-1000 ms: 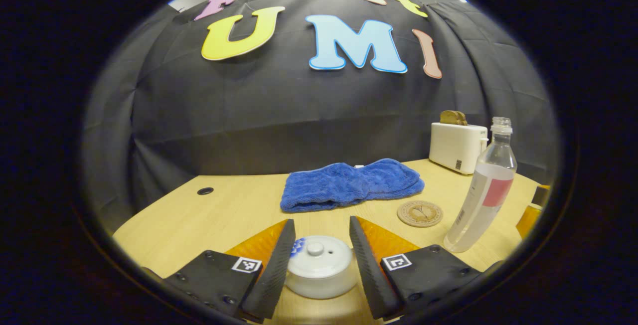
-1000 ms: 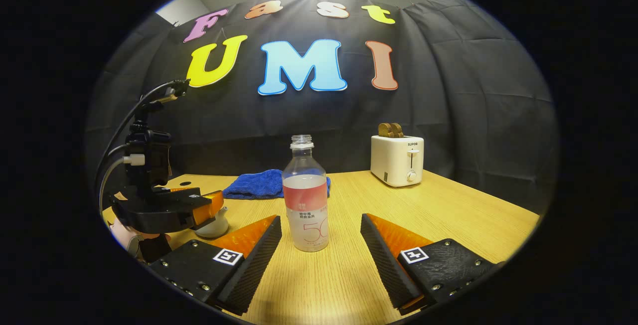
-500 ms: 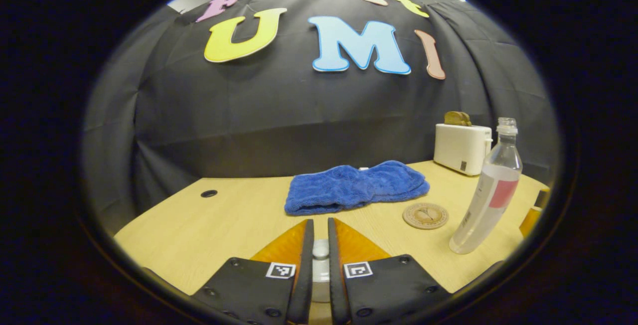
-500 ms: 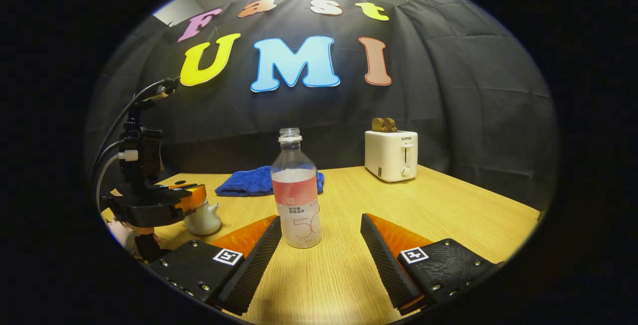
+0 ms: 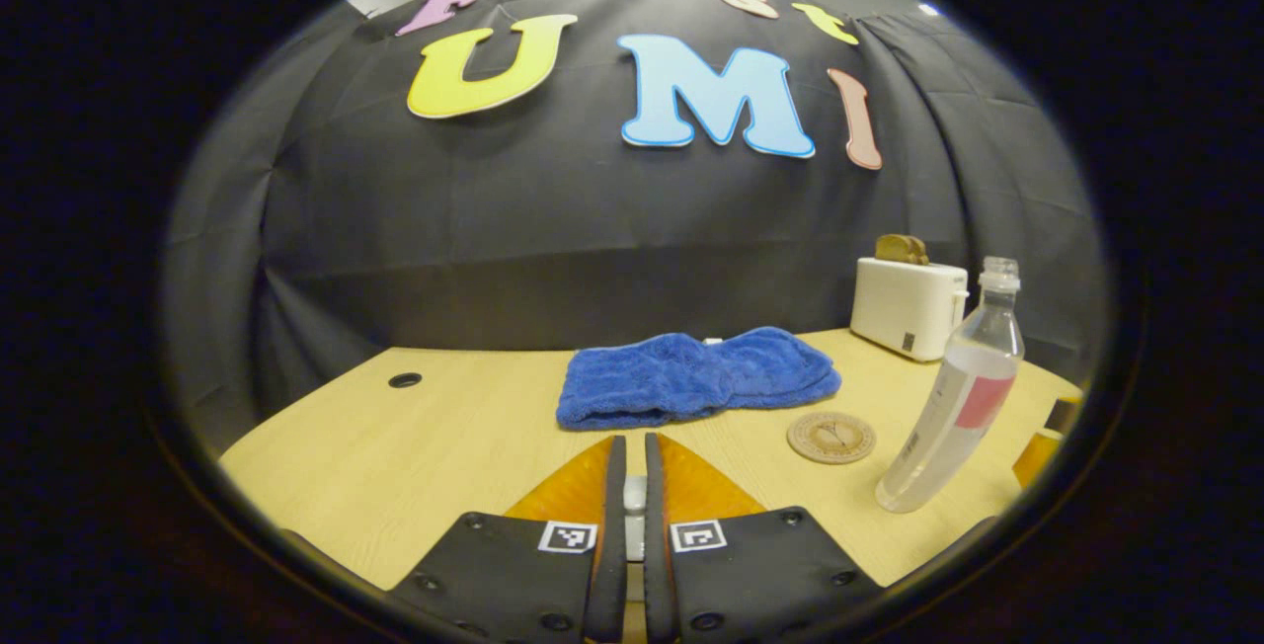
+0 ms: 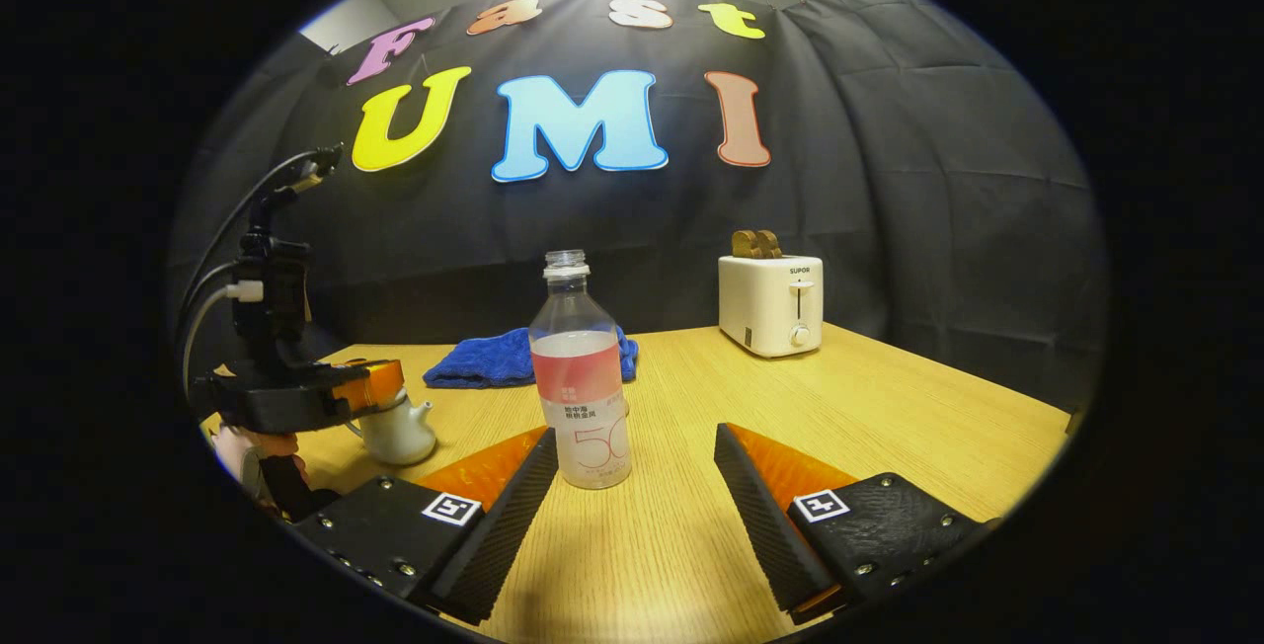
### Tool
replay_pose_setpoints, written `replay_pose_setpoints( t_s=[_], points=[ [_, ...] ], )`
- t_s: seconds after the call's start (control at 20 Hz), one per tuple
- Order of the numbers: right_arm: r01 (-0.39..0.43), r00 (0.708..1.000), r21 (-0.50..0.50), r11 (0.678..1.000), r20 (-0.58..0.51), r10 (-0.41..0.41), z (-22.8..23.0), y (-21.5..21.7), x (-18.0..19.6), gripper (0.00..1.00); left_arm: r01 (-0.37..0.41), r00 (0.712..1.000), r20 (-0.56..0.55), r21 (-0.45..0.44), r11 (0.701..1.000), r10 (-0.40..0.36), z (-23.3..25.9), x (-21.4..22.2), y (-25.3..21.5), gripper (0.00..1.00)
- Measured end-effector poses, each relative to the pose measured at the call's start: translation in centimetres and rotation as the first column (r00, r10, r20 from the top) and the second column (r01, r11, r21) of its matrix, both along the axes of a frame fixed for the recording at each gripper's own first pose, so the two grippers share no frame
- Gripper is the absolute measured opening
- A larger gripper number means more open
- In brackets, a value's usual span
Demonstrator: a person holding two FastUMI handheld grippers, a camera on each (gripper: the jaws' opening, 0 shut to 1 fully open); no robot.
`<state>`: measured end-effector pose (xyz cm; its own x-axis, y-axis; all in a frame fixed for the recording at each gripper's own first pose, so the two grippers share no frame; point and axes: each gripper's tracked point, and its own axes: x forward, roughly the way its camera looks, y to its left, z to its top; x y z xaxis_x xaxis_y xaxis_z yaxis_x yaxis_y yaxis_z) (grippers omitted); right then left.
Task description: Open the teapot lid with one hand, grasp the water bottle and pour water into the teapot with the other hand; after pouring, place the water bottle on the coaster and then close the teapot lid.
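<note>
On the table (image 6: 889, 407), the capless water bottle (image 6: 581, 377) stood upright just ahead between the right gripper's (image 6: 637, 486) wide-open, empty fingers, while the left gripper (image 5: 628, 511) pinched the teapot (image 6: 395, 427) lid's knob (image 5: 634, 496).

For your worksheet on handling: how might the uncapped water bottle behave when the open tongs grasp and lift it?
The water bottle is tall with a narrow base, so a nudge may tip it. Its thin clear wall probably flexes under squeeze. With no cap, water could spill if it tilts.
</note>
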<state>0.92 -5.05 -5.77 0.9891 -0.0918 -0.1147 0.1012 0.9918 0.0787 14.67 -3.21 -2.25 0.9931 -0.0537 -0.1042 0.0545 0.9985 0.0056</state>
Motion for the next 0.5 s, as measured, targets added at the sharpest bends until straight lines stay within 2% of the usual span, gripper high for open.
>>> replay_pose_setpoints(
  t_s=[0.15, 0.5],
  points=[
    [-0.003, 1.0, 0.006, 1.0, -0.01, 0.003, -0.3, 0.1, 0.1, 0.99, 0.01, 0.999, 0.035, -0.015, 1.0, -0.01, 1.6, -0.3, 0.1, 0.14],
    [-0.027, 1.0, -0.014, 1.0, -0.008, 0.027, 0.0, 0.8, 0.5, 0.99, 0.004, 0.999, 0.038, -0.043, 0.999, -0.003, 3.0, -1.4, 1.9, 0.14]
  ],
)
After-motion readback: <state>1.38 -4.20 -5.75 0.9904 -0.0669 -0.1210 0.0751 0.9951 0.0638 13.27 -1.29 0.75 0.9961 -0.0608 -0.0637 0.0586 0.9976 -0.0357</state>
